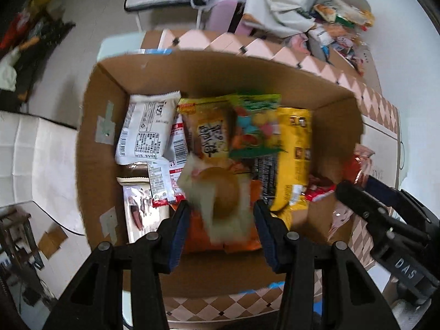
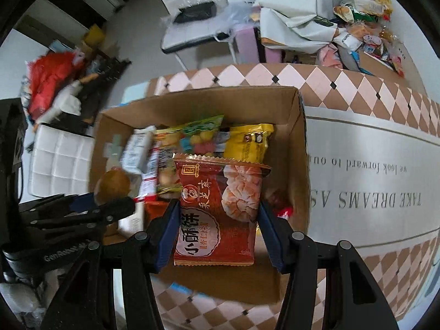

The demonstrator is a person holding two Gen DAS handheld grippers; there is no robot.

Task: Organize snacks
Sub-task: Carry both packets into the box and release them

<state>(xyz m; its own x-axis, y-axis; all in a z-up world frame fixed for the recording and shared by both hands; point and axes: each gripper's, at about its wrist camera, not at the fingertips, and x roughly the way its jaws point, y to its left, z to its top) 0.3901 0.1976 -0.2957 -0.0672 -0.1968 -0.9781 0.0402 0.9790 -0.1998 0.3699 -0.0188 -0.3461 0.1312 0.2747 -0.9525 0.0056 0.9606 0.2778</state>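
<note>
A brown cardboard box (image 1: pixel 192 74) holds several snack packs: a white one (image 1: pixel 145 129), a yellow one (image 1: pixel 294 162), a green candy bag (image 1: pixel 255 126). My left gripper (image 1: pixel 221 214) hangs over the box, shut on a clear-wrapped round bun (image 1: pixel 222 195). My right gripper (image 2: pixel 217 220) hovers over the same box (image 2: pixel 299 165), shut on a red pastry pack (image 2: pixel 217 206). The right gripper also shows at the right edge of the left wrist view (image 1: pixel 357 192), and the left gripper with the bun (image 2: pixel 112 184) at the left of the right wrist view.
The box stands on a table with a pink-and-brown diamond-pattern cloth (image 2: pixel 357 88). A pile of loose snacks (image 2: pixel 363 27) lies at the far right corner. White chairs (image 2: pixel 60 159) and floor clutter (image 2: pixel 55 77) lie to the left.
</note>
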